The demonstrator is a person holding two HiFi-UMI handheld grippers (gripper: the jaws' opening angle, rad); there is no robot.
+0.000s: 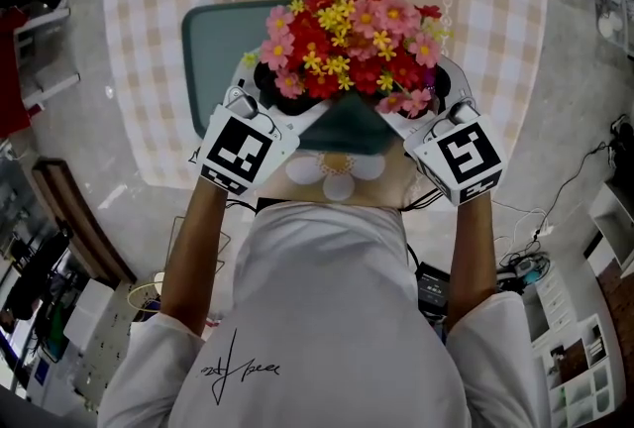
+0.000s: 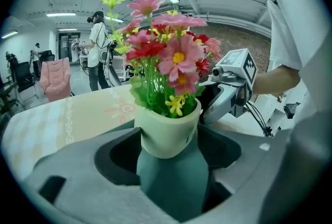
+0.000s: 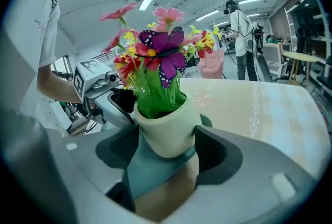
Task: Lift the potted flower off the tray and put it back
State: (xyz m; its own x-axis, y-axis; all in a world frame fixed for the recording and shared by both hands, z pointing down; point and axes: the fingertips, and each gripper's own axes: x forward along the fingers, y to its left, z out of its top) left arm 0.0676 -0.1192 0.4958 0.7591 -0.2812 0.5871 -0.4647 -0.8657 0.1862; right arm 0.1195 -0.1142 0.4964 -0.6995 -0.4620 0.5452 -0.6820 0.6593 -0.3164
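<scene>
Over the near edge of the tray (image 1: 213, 35) on the surface (image 1: 149, 0), we see left gripper (image 2: 170, 140) and right gripper (image 3: 167, 140) fingers clamped on the pot (image 3: 166, 129) wall: probably light, rigid, smooth, top-heavy, so we'd grip below the rim.

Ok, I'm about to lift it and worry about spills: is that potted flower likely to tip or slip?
The potted flower is probably top-heavy: its blooms spread wider than the small cream pot, so tilting may tip it. The pot looks smooth and rounded, so it could slip.
</scene>
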